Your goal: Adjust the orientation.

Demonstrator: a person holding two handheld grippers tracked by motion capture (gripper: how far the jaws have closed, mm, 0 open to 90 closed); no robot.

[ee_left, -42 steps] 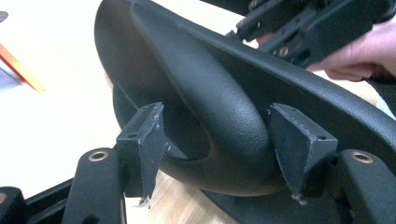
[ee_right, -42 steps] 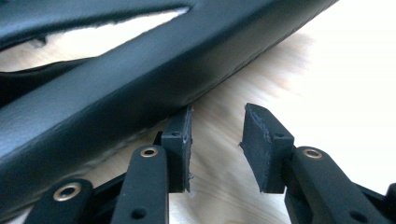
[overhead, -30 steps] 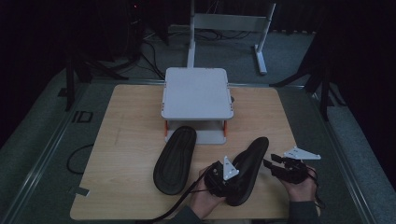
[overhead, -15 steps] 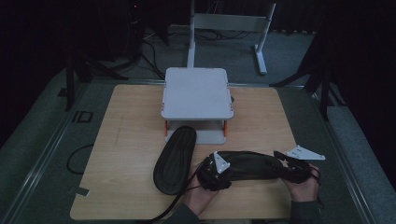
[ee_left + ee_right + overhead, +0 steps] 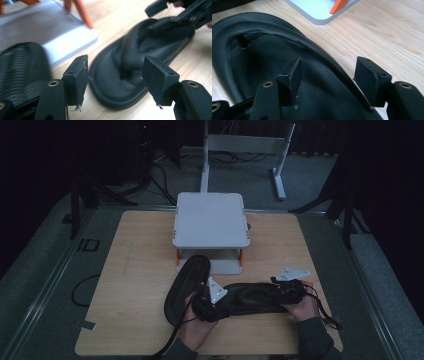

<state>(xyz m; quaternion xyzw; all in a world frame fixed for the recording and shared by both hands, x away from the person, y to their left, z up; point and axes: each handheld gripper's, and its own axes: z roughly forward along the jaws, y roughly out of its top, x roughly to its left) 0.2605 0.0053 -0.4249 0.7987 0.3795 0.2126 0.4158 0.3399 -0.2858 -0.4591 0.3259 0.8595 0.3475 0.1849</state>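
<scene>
On the left of the wooden surface (image 5: 135, 270) lies one black slipper (image 5: 186, 287) sole up, running from under the edge of the grey stand (image 5: 210, 220) down toward the person. In the left gripper view its ribbed sole (image 5: 22, 67) sits just left of the left jaw.

The left gripper (image 5: 207, 304), held in the person's left hand (image 5: 197, 330), stands at the near end of that slipper and at the left end of a second black slipper (image 5: 250, 296), which lies crosswise on the surface. In the left gripper view its jaws stand apart with a clear gap; the rounded end of the second slipper (image 5: 125, 75) lies on the surface in line with that gap and beyond the jaws, and neither pad presses on it. So this gripper is open and holds nothing. The lower shelf of the stand (image 5: 50, 32), with its orange legs, is beyond the left jaw.

The second slipper stretches from the left gripper to the right gripper (image 5: 287, 289), which the right hand (image 5: 302, 306) holds at its right end. In the right gripper view the jaws are spread wide and have just been opening. The slipper's dark upper (image 5: 262, 62) lies below and between them, its curved rim passing close to the right jaw, but the pads do not press on it. Beyond the jaws, a corner of the stand's shelf (image 5: 319, 10) shows on the surface.
</scene>
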